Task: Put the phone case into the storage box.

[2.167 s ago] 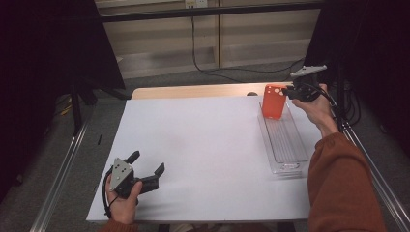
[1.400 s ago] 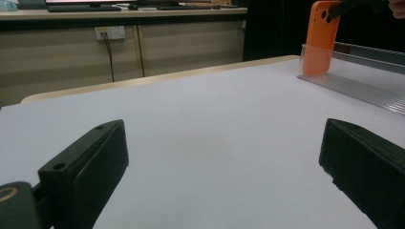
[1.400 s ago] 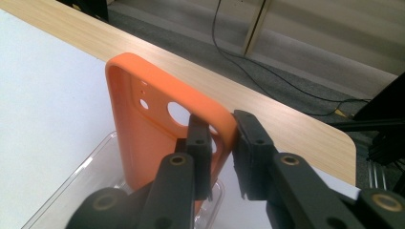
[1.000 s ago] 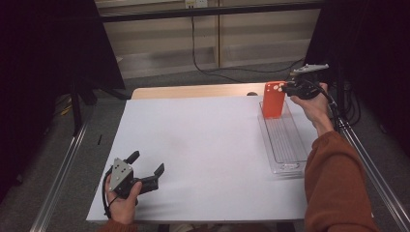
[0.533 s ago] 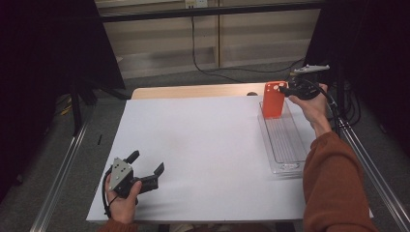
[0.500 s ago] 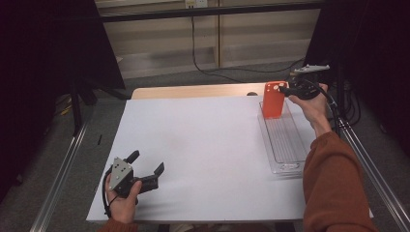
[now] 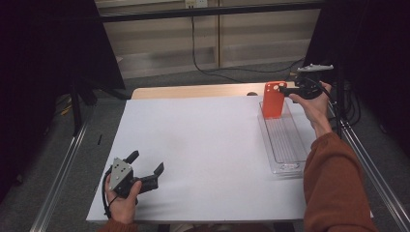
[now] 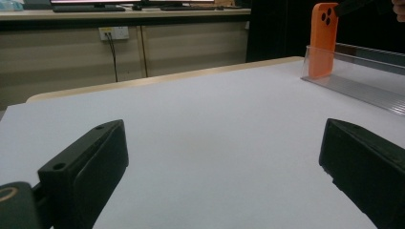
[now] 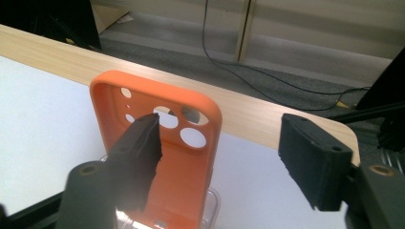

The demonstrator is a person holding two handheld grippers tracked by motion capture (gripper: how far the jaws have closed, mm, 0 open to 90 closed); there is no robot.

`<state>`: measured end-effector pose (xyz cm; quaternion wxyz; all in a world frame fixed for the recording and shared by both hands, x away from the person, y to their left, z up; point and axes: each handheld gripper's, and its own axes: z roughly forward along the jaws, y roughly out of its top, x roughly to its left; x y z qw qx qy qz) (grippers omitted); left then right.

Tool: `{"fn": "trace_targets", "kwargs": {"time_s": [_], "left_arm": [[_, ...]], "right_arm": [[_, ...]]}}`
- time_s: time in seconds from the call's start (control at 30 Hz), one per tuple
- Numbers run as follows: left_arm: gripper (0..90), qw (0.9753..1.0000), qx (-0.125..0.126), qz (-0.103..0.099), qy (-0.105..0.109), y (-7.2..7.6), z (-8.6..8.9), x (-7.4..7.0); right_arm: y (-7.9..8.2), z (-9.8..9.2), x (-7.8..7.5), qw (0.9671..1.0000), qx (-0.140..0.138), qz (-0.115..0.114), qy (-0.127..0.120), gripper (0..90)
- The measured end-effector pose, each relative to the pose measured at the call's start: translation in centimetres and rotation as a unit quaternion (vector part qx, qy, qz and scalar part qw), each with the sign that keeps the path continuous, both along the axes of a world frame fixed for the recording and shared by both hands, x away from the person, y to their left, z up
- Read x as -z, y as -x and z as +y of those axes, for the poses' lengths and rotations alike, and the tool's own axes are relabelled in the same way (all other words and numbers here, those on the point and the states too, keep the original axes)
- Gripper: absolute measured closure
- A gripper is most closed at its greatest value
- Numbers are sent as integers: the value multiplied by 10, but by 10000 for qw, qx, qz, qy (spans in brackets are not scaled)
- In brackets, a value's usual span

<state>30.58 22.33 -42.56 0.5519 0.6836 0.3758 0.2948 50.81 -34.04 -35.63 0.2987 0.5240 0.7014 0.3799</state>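
Orange silicone phone case (image 7: 273,100) upright in clear ribbed plastic tray (image 7: 285,145), long axis vertical. Right tongs (image 7: 285,90) wide apart, straddling its top edge. Left tongs (image 7: 145,164) wide, resting far across counter (image 7: 203,145).

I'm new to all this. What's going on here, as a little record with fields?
Held thing: orange phone case, upright at the far end of the clear tray
Right tongs: open, the case standing apart in front of them
Left tongs: open, holding nothing, low over the white table sheet
Surroundings: wooden table edge, cable on the floor behind
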Motion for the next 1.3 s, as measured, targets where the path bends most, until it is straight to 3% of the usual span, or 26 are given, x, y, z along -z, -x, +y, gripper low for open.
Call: {"fn": "trace_targets", "kwargs": {"time_s": [0.43, 0.6, 0.67, 0.83, 1.0, 1.2, 1.3], "left_arm": [[29, 10000, 23, -39, 80, 1, 1, -1], [32, 9999, 18, -101, 75, 3, 2, -3], [32, 9999, 27, -96, 107, 3, 2, -3], [32, 9998, 92, -130, 124, 6, 0, -4], [32, 9998, 62, -157, 144, 6, 1, -5], [32, 9997, 81, -106, 211, 7, 0, -6], [32, 9997, 56, -158, 150, 8, 0, -6]], "right_arm": [[4, 7, 2, 9995, 87, 75, -302, 95], [8, 11, 0, 9991, 328, -43, -266, 94], [12, 13, 1, 9989, 311, -169, -303, 105], [21, 13, 5, 9988, 343, -222, -263, 98], [28, 10, 5, 9984, 269, -366, -323, 34], [37, 10, 3, 9961, 285, -659, -506, 65], [42, 10, 2, 9958, 289, -754, -443, 66]]}}
